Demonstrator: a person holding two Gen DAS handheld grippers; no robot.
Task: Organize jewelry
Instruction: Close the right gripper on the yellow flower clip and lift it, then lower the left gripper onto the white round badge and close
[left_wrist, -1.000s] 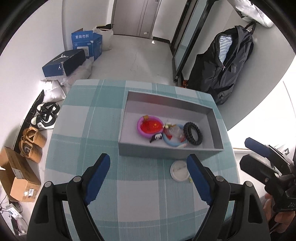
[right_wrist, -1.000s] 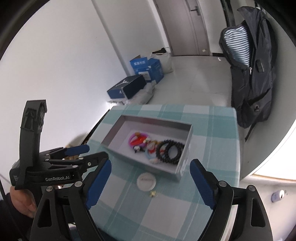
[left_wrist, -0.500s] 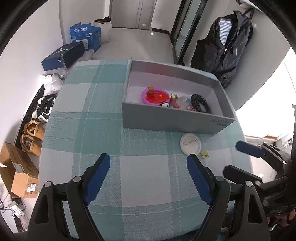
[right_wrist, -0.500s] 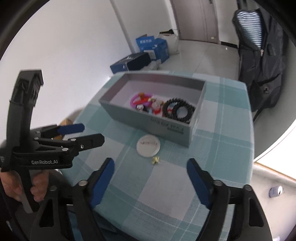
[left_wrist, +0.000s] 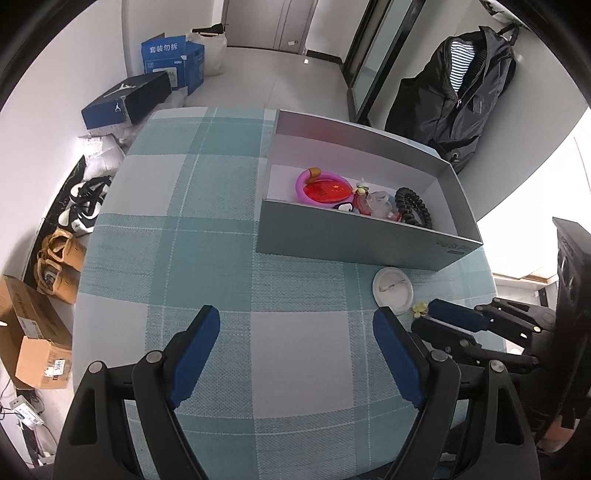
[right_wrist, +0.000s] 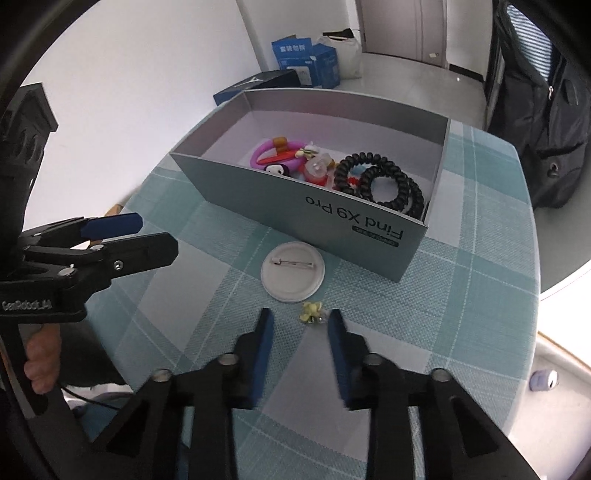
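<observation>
Beside white badge on desk: right gripper narrowed, just closing, yellow earring ahead, ungripped; left gripper wide, empty.

Wide bare desk at nine o'clock of the box, free to cross. At twelve, box wall blocking low passage. Badge and small charm close together just short of it. Left gripper crowding nine o'clock in the right wrist view.
</observation>
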